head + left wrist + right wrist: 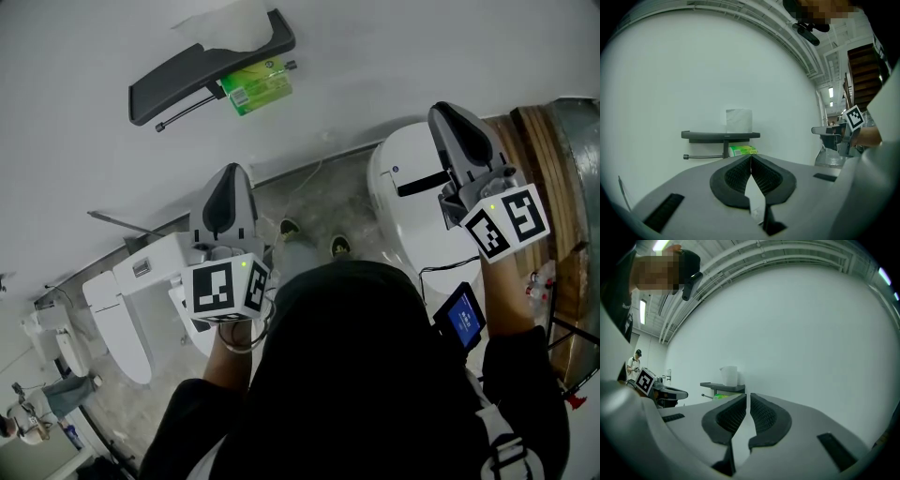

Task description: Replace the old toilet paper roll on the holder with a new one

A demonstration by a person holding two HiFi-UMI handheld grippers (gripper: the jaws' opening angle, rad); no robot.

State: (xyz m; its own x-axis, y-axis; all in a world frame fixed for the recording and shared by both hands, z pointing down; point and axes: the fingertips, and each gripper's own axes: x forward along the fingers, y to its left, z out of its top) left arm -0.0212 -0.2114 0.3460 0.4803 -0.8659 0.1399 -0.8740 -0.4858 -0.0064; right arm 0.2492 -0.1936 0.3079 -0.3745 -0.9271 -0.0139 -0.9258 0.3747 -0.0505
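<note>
A dark grey holder shelf point(211, 66) is fixed to the white wall, with a thin rod point(187, 112) under it. A green-wrapped roll point(258, 86) hangs on that rod. In the left gripper view a white roll point(738, 121) stands upright on the shelf point(720, 135), above the green roll point(743, 150). My left gripper point(228, 192) points at the holder from well back, its jaws shut and empty point(751, 157). Further right, my right gripper point(457, 131) also faces the wall, shut with nothing between its jaws point(746, 397). It sees the shelf point(723, 387) off to its left.
A white toilet point(412, 197) stands below my right gripper and another point(122, 309) at the lower left. A small blue screen point(464, 319) sits by my right arm. Wooden boards point(544, 141) lean at the right edge. A person point(633, 364) stands far off.
</note>
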